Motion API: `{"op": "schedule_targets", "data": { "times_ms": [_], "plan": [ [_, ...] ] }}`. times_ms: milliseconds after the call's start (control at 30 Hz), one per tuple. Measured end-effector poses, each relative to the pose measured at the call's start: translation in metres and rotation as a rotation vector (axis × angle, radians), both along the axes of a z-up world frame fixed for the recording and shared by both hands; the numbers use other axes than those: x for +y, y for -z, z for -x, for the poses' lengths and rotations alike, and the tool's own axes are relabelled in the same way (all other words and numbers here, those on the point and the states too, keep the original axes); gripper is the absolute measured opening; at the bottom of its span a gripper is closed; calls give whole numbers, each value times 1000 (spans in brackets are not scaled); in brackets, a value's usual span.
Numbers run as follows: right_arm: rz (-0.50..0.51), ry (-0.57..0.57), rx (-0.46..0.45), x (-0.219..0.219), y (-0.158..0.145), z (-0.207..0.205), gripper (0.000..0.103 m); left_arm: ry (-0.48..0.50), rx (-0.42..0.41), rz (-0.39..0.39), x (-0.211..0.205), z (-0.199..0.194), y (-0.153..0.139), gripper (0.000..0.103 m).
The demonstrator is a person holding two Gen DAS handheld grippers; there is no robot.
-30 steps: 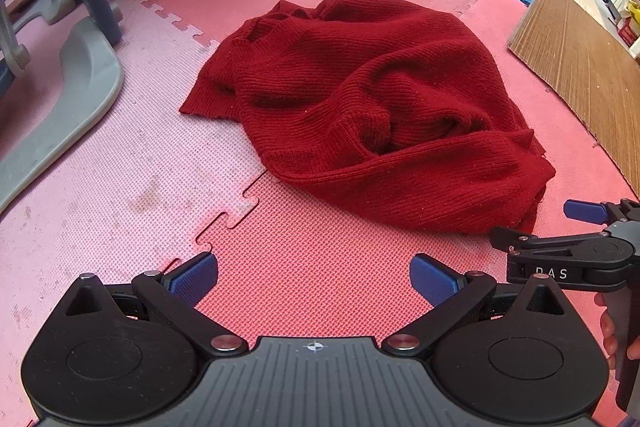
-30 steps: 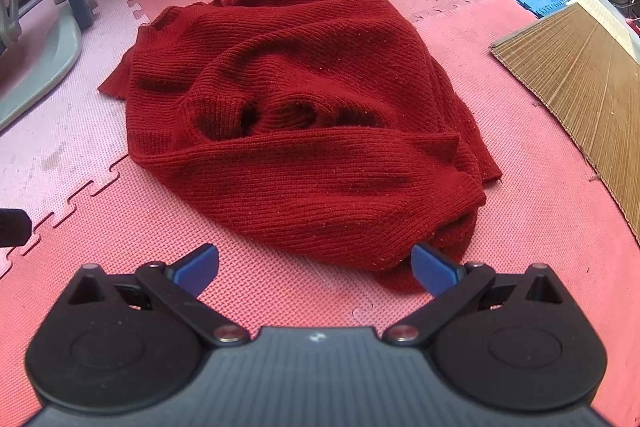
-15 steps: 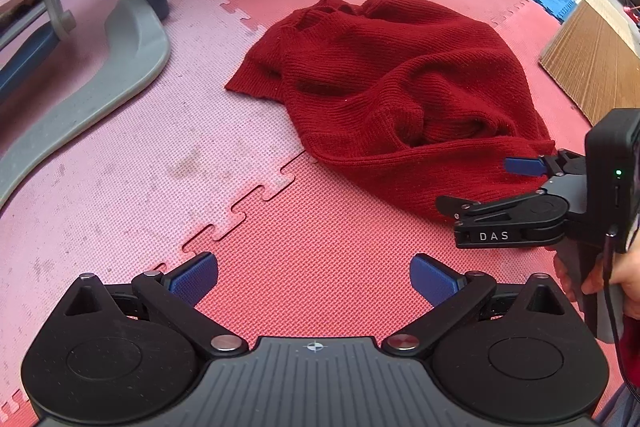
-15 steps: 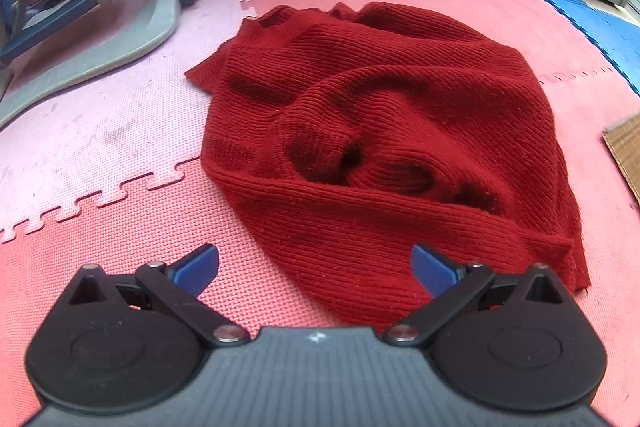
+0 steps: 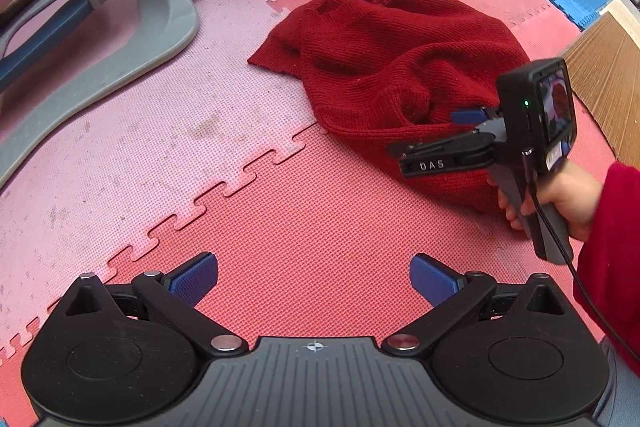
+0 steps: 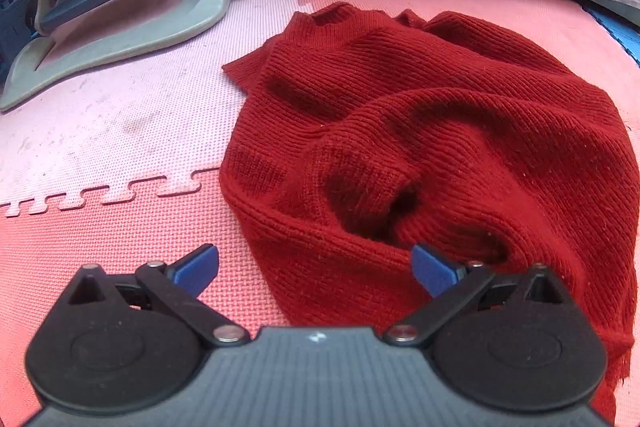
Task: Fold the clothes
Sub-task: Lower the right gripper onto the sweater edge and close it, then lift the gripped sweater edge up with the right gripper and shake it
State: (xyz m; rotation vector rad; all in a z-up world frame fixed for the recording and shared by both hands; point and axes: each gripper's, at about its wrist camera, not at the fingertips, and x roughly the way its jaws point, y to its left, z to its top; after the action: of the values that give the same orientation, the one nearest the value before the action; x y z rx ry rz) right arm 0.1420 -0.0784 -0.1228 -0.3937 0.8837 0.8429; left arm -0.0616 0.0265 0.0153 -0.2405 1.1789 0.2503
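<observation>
Both hand-held grippers gape empty: right [image 6: 314, 273] over the sweater [image 6: 440, 131] hem, left [image 5: 314, 279] at 7 o'clock. A deep pinch may bunch several layers.

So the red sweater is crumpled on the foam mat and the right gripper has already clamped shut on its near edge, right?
Not quite. The red sweater is crumpled on the foam mat, but the right gripper is open over its near edge, gripping nothing, as the right wrist view shows.
</observation>
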Motion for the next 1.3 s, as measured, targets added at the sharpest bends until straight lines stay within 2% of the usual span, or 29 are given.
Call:
{"op": "schedule_targets", "data": {
  "times_ms": [233,400,433,467,500,533,667,933,1167,1300],
  "plan": [
    [-12,-97,40,22,11,-6,102,-58,-1,17,-6,17,-6,103],
    [125,-159,-3,35,30,7,100,-73,-1,24,-8,22,-7,103],
    [139,-161,-8,36,33,8,94,-75,-1,22,-7,23,-7,103],
    [155,-151,-4,37,34,8,76,-76,0,20,-7,23,-8,103],
    [168,-132,5,36,35,7,65,-77,0,17,-7,24,-8,103],
    [179,-111,16,35,36,5,46,-79,-1,18,-6,24,-8,103],
    [134,-31,95,23,25,-9,24,-89,2,23,-3,28,-8,103],
    [-58,86,269,-20,-23,-22,18,-121,-32,38,5,26,-18,103],
    [-269,127,280,-67,-99,-14,14,-124,-65,28,7,24,-31,103],
    [-365,121,241,-83,-152,-9,14,-118,-96,32,6,22,-42,103]
  ]
}}
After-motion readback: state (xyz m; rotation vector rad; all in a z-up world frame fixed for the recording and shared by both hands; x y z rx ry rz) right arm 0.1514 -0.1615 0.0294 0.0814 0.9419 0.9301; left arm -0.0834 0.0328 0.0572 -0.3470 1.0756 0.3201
